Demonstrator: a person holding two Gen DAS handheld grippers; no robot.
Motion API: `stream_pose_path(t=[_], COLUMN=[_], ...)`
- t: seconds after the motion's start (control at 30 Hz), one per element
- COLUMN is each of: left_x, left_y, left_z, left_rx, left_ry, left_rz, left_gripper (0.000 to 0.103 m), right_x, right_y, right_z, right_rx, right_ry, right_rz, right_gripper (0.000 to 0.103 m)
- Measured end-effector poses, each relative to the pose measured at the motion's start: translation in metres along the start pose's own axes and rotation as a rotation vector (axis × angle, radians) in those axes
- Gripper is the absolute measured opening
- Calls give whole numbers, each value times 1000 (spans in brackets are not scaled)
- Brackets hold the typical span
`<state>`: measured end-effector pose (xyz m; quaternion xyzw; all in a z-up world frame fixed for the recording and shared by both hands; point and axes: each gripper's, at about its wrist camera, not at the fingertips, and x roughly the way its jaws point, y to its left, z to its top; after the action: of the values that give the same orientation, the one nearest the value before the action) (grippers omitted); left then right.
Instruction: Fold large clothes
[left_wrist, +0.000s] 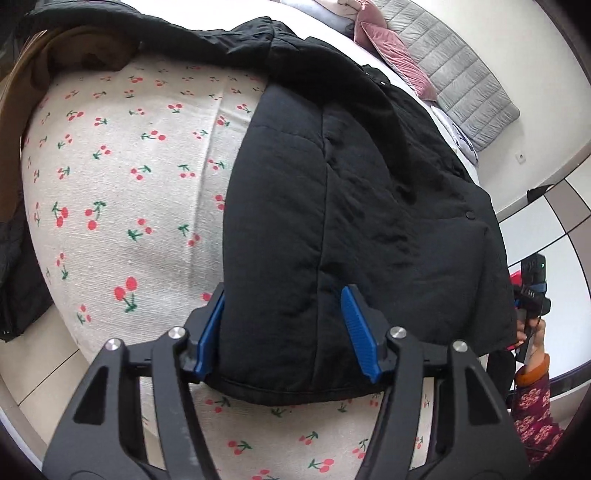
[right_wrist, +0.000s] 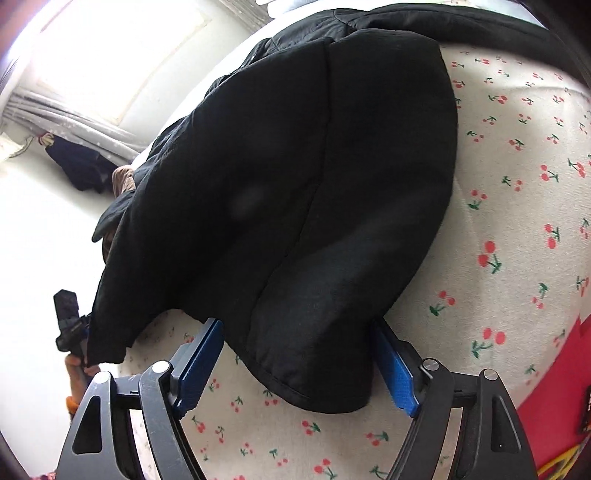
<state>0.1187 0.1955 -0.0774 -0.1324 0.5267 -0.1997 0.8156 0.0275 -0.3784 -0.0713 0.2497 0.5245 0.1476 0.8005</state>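
A large black padded jacket lies folded on a white sheet printed with red cherries. My left gripper is open, its blue-padded fingers straddling the jacket's near edge. In the right wrist view the same jacket fills the middle. My right gripper is open too, its blue pads on either side of the jacket's near hem. Each gripper shows small at the edge of the other's view: the right one in the left wrist view, the left one in the right wrist view.
A brown garment and more black cloth lie at the sheet's left side. Pink cushions and a grey quilted mat sit at the back. Red cloth lies at the right. Tiled floor lies beyond the bed.
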Motion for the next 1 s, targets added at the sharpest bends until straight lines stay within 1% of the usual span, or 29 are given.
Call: stream_pose_path(t=[0.07,0.1,0.13,0.17,0.2,0.27,0.37,0.5,0.57,0.6,0.67,0.7,0.73,0.77,0.8,0.83,0.87,0.9,0.93,0.97,1.0], left_x=[2,3,3,1,-5,-19,-53,-95,-106,-107,-101,-95,-82,-67,-54,-41,-35,-36,-42,-47,-56], left_y=[-3,-5,-8,-13,-19,-30,-49,-76,-89,-93,-99,-99,-100,-101,-101,-99,-97,-96,-97,-97,-100], left_z=[-2,-3,-5,-7,-8,-11,-15,-27,-36,-41,-57,-64,-71,-80,-89,-95,-99,-99,-97,-94,-89], left_rx=[-22,-45,-62,-64,-62,-69,-76,-41,-15,2,39,56,77,113,147,181,199,202,202,203,208], left_ry=[16,26,28,21,11,-15,-59,-113,-106,-91,-19,32,82,138,187,233,256,250,234,217,182], left_rz=[-30,-60,-71,-58,-50,-80,-141,-172,-160,-148,-128,-104,-58,21,103,185,214,205,193,191,199], left_gripper=[37,23,19,17,16,14,13,13,13,13,13,14,15,16,19,24,27,29,32,36,45], right_x=[3,6,7,4,-3,-23,-60,-121,-148,-155,-161,-156,-147,-136,-119,-108,-94,-87,-84,-87,-92], right_y=[3,6,11,16,23,34,45,48,41,40,27,23,14,2,-3,-9,-16,-20,-21,-21,-20], right_z=[1,1,0,-1,-1,-1,1,5,8,9,11,11,10,10,9,7,3,0,-1,1,3], right_rx=[-7,-22,-42,-64,-89,-130,-161,-177,-158,-156,-152,-146,-132,-123,-121,-123,-133,-144,-156,-152,-145], right_ry=[5,8,4,-11,-38,-93,-173,-286,-302,-305,-268,-238,-186,-114,-36,17,79,109,114,101,82], right_rz=[14,9,-18,-45,-69,-95,-156,-256,-265,-285,-382,-420,-457,-485,-515,-552,-613,-643,-665,-666,-658], right_gripper=[45,40,30,22,19,15,13,12,12,12,12,12,13,16,19,28,34,38,43,45,45])
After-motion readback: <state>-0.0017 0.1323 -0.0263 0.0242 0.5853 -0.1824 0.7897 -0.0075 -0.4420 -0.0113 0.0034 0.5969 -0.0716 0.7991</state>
